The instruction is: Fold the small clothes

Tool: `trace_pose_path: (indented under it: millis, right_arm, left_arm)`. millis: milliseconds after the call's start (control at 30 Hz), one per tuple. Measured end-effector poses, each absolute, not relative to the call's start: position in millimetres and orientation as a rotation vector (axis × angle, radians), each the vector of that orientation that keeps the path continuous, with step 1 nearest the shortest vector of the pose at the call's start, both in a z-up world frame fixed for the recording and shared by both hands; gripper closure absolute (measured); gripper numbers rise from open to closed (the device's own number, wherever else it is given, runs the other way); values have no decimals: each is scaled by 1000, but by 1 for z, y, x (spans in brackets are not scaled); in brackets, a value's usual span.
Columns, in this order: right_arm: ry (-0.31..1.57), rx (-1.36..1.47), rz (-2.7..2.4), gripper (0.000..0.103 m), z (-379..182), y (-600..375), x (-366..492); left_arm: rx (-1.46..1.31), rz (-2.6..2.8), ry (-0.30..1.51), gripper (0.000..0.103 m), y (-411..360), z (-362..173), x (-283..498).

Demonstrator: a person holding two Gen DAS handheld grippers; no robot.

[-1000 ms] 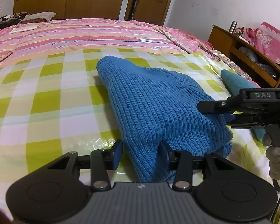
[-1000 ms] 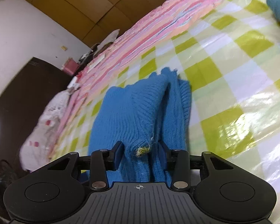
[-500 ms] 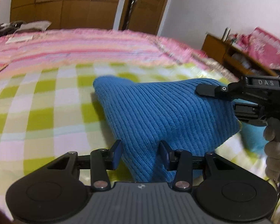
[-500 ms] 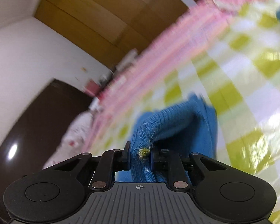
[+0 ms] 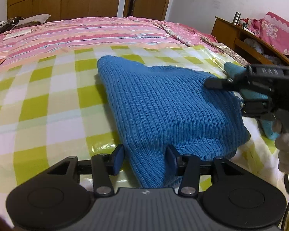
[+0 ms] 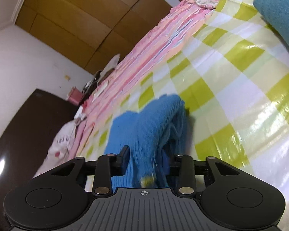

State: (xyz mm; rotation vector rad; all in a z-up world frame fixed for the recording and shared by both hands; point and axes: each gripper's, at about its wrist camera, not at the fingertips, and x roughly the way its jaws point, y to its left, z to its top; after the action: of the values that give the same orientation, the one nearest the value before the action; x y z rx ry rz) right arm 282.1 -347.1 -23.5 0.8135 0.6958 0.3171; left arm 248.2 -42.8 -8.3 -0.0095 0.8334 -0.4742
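Observation:
A blue ribbed sweater (image 5: 163, 105) lies folded on the green-checked sheet (image 5: 48, 105). My left gripper (image 5: 144, 157) has the sweater's near corner between its blue pads (image 5: 118, 157). Both pads touch the cloth while the jaws are opening slightly. In the right wrist view, my right gripper (image 6: 148, 159) is opening. The blurred edge of the sweater (image 6: 148, 130), with its small yellow tag, sits loose between the spread fingers. In the left wrist view one of the right gripper's fingers (image 5: 217, 82) lies over the sweater's far right corner, and a gloved hand (image 5: 285, 150) holds that gripper.
A teal folded cloth (image 5: 235, 70) lies on the sheet behind the right gripper and shows again as teal cloth (image 6: 279, 9) at top right. A pink striped blanket (image 5: 86, 32) covers the far bed. A wooden cabinet (image 5: 240, 38) stands at the right.
Half a second ago the sweater's right side was raised, with the right jaws pinched on its edge. Now it has sunk onto the sheet and the right jaws stand wide apart.

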Motion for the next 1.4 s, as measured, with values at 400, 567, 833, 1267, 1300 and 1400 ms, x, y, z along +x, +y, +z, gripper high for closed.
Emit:
trace_pose_path:
  millis: [400,567,833,1267,1300,1400]
  right_arm:
    - [661,479,138,71,3,-320,286]
    - [535,324,60,69,31,-312,271]
    - [584,169,68,70,11,-284,305]
    - [611,375,129,42,9,-318,279]
    - [614,414,163,39,8,-322,270]
    - [648,471,201,35,-1,-329,255]
  left_arm:
    - [-1,-456,823,51,-45,3,243]
    - [-1,-433,767,52,-45,20,245]
    - [-2,-378,755,51,-61,15,279]
    - [-129,-382,747,46,-36,18,265]
    - [-147,-389,747,46,-33,17,263]
    - [-191,-404,765,45,-29,11,259]
